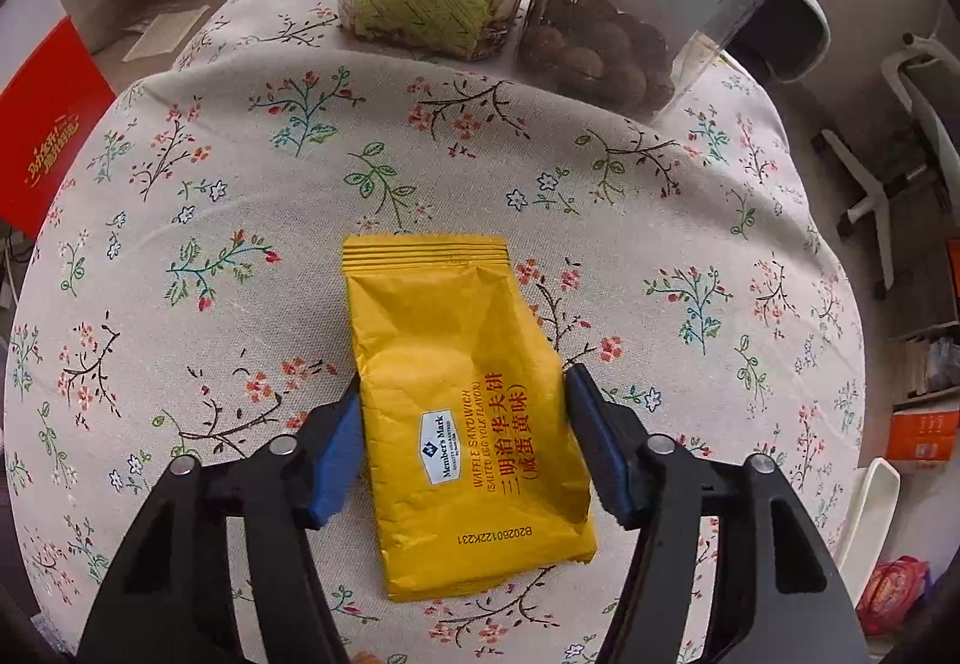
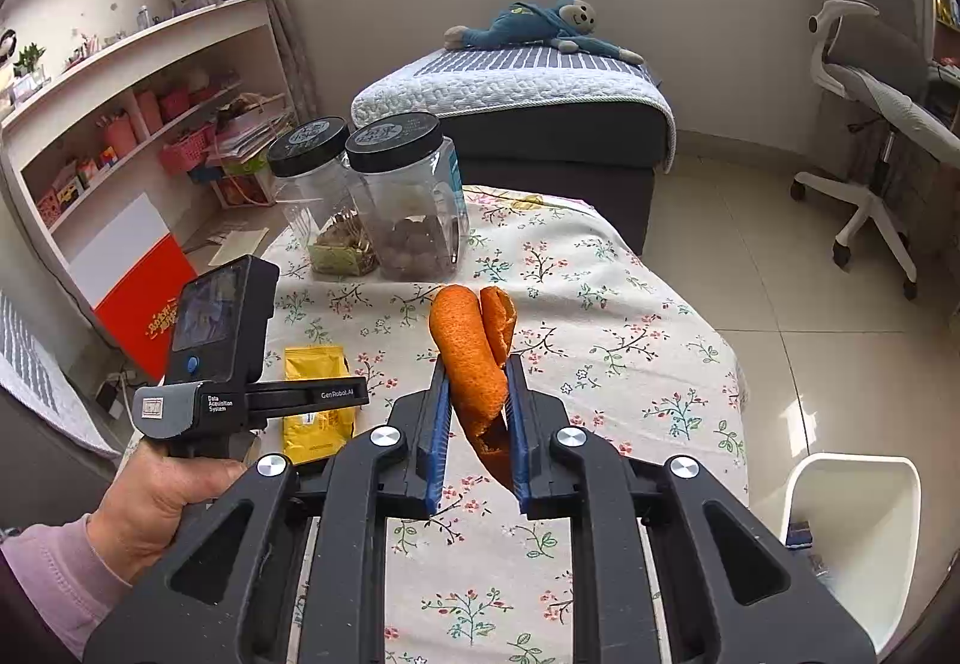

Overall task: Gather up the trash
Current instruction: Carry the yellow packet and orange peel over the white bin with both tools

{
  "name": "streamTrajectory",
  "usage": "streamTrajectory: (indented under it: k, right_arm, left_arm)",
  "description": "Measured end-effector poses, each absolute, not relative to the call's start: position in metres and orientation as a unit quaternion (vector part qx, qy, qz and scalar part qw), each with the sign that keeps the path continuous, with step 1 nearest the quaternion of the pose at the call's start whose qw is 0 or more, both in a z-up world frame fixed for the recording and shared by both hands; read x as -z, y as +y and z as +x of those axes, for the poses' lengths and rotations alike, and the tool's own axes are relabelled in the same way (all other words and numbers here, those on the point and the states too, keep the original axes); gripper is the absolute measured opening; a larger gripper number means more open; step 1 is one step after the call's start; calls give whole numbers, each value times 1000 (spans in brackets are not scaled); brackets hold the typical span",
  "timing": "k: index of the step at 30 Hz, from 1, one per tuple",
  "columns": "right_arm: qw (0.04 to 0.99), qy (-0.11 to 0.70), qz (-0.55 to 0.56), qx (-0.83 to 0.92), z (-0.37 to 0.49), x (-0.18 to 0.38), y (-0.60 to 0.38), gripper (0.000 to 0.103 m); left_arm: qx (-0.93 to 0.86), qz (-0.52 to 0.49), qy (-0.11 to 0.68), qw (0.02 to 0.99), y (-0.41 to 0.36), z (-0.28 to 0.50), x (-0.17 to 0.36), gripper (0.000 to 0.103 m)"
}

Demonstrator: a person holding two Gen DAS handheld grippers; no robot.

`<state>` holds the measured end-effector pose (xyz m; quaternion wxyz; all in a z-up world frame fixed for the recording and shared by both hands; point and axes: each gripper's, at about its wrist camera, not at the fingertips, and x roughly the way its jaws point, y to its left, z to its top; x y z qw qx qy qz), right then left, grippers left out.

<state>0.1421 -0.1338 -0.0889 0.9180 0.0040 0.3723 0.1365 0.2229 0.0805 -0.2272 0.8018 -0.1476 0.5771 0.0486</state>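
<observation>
Left claw point(image 1: 462, 436) points steeply down over the yellow snack wrapper point(image 1: 462, 412), jaws partly open and straddling it: one blue pad just off each long edge, left pad looks about touching, right pad a sliver apart, no real grip yet that I can tell. Wrapper lies flat on the floral desk point(image 1: 240, 184); its long axis runs straight away from the claw, crimped seal at the far end, so the jaws close across the short width. Left hand is the nearer one. Seen from the right wrist, the wrapper point(image 2: 315, 400) sits left of and below the right claw point(image 2: 477, 412), which is clamped nearly shut on a curl of orange peel point(image 2: 474, 358) held up off the desk. Beyond the wrapper, two clear jars point(image 1: 510, 16) stand at the far desk edge, well apart from it. White bin point(image 2: 852, 532) is on the floor to the right of the desk, likely drop spot.
</observation>
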Motion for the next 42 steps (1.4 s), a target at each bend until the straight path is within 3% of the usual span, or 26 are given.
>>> streamTrajectory:
  k: [1,4,9,17,29,42]
  right_arm:
    - [918,372,5,-137,143,89,-133,17]
    - [917,372,5,-140,143,90,-131,17]
    - [916,373,3,-146,142,90,-126,17]
    - [920,359,5,-153,138,82,-120,17]
    - [941,314,-2,-122,130,68,-125,17]
    - [950,297,14,-99,125,58,-151,17]
  left_arm:
    - [-29,-161,576,801,80,223,226,26]
    - [-12,-202,568,798,89,218,219,14]
    - [-26,-207,521,828,107,210,184,13]
    - [-60,-123,422,896,119,186,114,13]
    - [-66,-41,274,959,75,146,42,14]
    - [-26,-13,245,969,29,135,30,15]
